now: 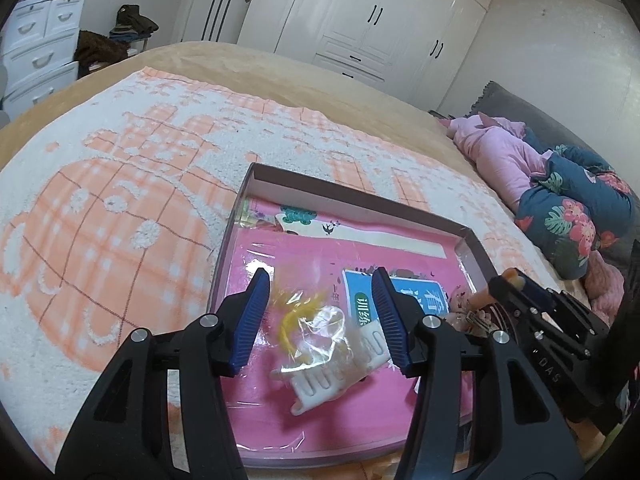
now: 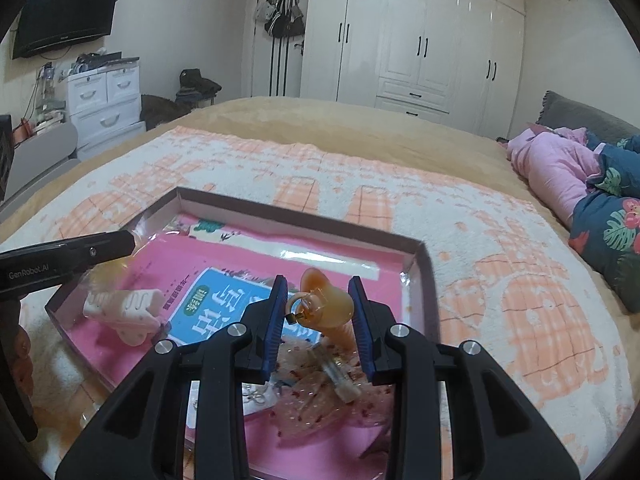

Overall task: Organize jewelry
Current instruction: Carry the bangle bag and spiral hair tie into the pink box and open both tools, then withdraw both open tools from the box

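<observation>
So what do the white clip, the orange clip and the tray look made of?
White clip: matte opaque plastic, moulded slots. Orange clip: glossy translucent plastic, amber glow, likely resin or acetate. Tray: thin cardboard by its flat folded walls and sharp corners, probably a box lid.

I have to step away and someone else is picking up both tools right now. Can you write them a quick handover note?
Left tool: open, empty, above a white hair claw clip and a clear bag with a yellow item.
Right tool: open, fingers either side of an orange hair claw clip; cannot tell if they touch it.
All lie in the shallow box on the bed, alongside small clear packets.
Done: nothing visibly sorted. Left: grasp and arrange each piece.
</observation>
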Demonstrator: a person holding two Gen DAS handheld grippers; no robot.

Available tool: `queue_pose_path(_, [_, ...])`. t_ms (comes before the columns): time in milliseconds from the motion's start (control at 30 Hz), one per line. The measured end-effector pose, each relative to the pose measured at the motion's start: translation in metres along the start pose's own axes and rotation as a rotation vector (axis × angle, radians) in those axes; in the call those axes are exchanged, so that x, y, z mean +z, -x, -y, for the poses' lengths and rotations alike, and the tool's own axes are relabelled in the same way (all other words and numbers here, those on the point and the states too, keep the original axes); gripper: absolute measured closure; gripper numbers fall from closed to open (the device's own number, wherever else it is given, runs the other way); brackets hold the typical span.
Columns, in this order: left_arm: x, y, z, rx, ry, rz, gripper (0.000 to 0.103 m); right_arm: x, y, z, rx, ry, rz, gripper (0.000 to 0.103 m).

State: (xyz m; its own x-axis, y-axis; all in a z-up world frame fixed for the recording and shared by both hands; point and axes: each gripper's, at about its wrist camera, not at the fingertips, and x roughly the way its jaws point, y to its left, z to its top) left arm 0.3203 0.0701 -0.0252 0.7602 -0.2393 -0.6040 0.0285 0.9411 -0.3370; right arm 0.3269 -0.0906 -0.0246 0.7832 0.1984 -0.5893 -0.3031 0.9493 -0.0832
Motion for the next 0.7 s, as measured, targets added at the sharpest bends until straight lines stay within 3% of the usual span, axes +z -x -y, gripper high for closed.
queue_pose_path(400, [-0.004,0.012,0.002,0.011,-0.018,0.009,0.046,-0.016,-0.002,-0.014,0.084,-0.004,-0.090,0.069])
queue_pose_path(700, [-0.010,0.028,0.005,0.021,-0.030,0.026,0.035,-0.030,0.021,-0.009,0.109,-0.055,-0.080,0.049])
